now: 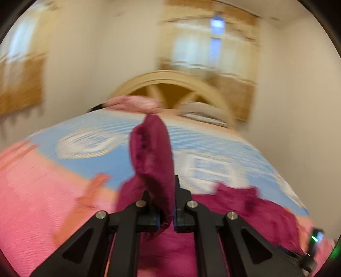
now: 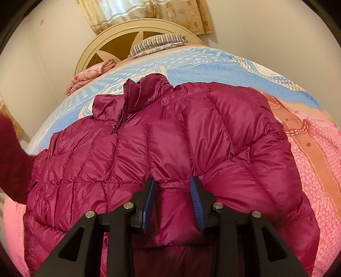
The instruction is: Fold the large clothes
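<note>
We saw the two wrist views disagree on how much they revealed. From the left wrist, heavily smeared by motion, only a narrow part of the magenta puffer jacket [image 1: 152, 162] showed: a sleeve-like length of it rose straight up from between the fingers of the left gripper [image 1: 162, 189], which was clenched on that fabric. More of the garment lay crumpled just ahead and to the right of this gripper, on the bed cover [image 1: 64, 191]. Beyond the lifted cloth stood the arched headboard [image 1: 170, 78].

From the right wrist the picture was sharp, and there we saw nearly the whole jacket [image 2: 170, 138] spread over the bed cover [image 2: 309, 149], directly in front of and beneath the right gripper [image 2: 172, 183]. Its blue-padded fingers [image 2: 195, 198] stood parted, released, with a ridge of the quilted shell lying between them; we could not tell whether the pads touched it. The jacket was glossy, stitched into puffy panels, its collar [image 2: 147, 89] standing at the far end with the zipper running down from it. At the far left of this gripper a dark red blur hung at the frame's edge; we could not tell what it was. Farther off lay a folded pink cloth [image 2: 91, 74] to the left, a striped pillow [image 2: 157, 43] against the headboard [image 2: 102, 40], and a patterned curtain [image 2: 149, 12] above.
</note>
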Available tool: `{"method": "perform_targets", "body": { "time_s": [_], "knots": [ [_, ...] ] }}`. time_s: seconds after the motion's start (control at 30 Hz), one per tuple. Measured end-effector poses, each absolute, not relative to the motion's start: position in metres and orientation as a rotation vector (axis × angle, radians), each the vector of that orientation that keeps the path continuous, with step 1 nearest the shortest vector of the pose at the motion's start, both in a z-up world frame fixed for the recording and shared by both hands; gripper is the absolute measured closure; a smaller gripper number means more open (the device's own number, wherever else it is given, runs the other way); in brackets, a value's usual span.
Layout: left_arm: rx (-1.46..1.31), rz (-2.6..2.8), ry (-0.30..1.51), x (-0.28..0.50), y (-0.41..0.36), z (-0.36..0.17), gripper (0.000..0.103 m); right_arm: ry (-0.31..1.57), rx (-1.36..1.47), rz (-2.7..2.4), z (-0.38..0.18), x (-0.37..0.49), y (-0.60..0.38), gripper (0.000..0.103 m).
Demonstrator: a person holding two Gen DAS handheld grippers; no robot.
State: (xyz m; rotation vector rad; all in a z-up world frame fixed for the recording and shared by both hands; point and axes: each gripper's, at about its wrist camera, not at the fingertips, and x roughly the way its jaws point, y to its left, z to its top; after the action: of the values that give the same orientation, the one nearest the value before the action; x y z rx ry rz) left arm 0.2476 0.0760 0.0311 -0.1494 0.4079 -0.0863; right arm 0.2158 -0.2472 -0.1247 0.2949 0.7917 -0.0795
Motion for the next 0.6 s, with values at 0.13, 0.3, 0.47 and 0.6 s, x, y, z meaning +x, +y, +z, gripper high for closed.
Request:
{"method": "perform_targets", "body": {
  "time_s": [0.13,0.3,0.47,0.6],
  "knots": [
    [-0.061,-0.277,0.454,0.231,0.0,0.014,0.095,0.786,0.316,-0.069,-0.125,0.215,-0.25,0.067],
    [0.032,-0.377,0.581,0.22,-0.062,-0.038,0.095,0.778,0.345,-0.055,-0.126,0.214,-0.254,0.067],
    [0.081,-0.389,0.706,0.212,-0.086,-0.074,0.091,0.77,0.377,-0.041,-0.127,0.213,-0.258,0.067],
    [0.088,-0.408,0.764,0.205,-0.087,-0.08,0.064,0.766,0.398,-0.032,-0.127,0.211,-0.26,0.067]
  ]
}}
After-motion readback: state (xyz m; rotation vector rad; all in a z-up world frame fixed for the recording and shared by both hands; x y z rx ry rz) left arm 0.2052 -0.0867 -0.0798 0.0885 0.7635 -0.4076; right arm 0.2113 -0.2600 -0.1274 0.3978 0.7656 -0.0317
